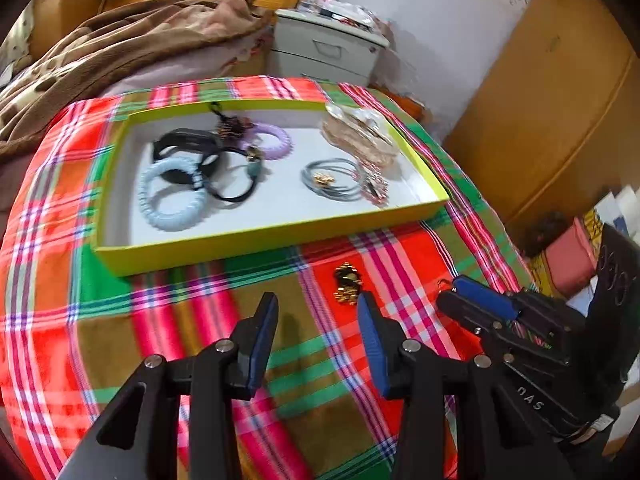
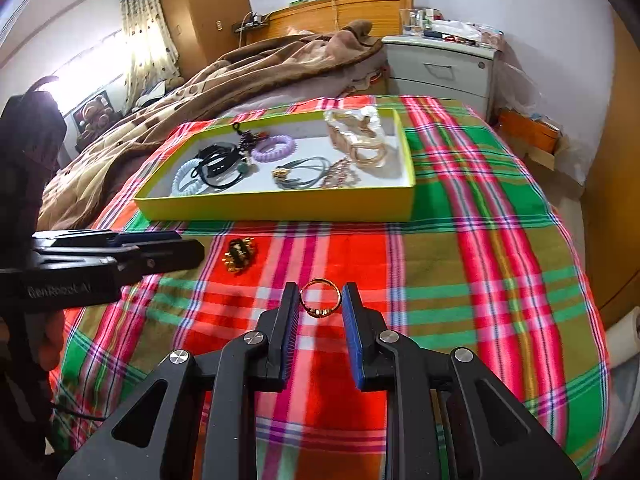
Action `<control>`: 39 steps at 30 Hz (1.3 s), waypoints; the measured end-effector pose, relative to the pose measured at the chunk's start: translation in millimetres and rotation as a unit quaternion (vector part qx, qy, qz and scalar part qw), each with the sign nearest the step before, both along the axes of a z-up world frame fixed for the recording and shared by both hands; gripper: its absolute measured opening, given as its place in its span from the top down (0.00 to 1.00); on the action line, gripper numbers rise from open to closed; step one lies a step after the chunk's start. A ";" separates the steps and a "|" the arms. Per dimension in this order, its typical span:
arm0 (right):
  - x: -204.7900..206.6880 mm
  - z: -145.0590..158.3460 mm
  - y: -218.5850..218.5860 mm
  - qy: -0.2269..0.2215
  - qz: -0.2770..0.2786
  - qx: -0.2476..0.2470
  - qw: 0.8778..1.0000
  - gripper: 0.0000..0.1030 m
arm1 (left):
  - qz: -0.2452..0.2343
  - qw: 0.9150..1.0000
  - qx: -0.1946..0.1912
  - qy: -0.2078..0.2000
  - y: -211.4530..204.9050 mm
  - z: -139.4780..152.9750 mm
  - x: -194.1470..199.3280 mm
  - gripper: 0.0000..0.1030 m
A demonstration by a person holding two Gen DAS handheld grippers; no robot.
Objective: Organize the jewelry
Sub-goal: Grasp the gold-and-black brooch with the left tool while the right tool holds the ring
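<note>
A thin gold ring [image 2: 320, 312] sits between the pads of my right gripper [image 2: 320, 290], which is shut on it just above the plaid cloth. In the left wrist view that gripper [image 1: 450, 292] is at the right, and the ring [image 1: 442, 283] peeks out at its tip. My left gripper [image 1: 318, 300] is open with nothing between its fingers. A gold-and-black clip [image 1: 347, 284] lies on the cloth just beyond its right finger. The yellow tray [image 1: 272, 240] behind holds a pale blue coil tie [image 1: 172, 196], a purple coil tie [image 1: 272, 140], grey cord bracelets [image 1: 332, 180] and other pieces.
The plaid cloth [image 2: 460, 280] covers a round table whose edge drops off at the right. A bed with a brown blanket [image 2: 240, 76] lies behind the tray [image 2: 280, 204]. A white nightstand [image 2: 440, 68] and a wooden wardrobe [image 1: 560, 100] stand at the back right.
</note>
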State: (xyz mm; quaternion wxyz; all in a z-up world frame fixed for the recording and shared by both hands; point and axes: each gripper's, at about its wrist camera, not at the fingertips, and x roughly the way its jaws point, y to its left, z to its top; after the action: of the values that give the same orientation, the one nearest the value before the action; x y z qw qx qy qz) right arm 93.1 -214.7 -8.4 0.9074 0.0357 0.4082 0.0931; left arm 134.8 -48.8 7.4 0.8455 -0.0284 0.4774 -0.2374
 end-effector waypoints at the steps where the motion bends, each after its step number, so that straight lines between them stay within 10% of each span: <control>1: -0.6 0.2 -3.0 -0.001 -0.004 0.002 1.000 0.78 | -0.008 1.000 0.003 -0.002 -4.5 -0.1 0.0 0.58; 19: -2.2 1.3 -22.7 -0.008 -0.014 0.022 1.000 0.78 | -0.035 0.993 0.105 -0.039 -51.7 -14.9 4.8 0.58; 28: 0.1 1.3 -22.5 -0.010 -0.011 0.025 1.000 0.78 | -0.014 0.995 0.096 -0.036 -44.4 -14.0 6.5 0.80; 39: 1.1 1.4 -20.7 -0.012 -0.009 0.022 1.000 0.78 | -0.002 0.996 0.078 -0.032 -30.6 -11.4 2.1 0.81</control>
State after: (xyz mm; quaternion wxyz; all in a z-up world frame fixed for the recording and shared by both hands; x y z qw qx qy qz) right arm 94.2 -235.4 -6.9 0.9118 0.0584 0.3952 0.0948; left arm 136.9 -79.4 -4.1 0.8594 0.0464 0.4675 -0.2019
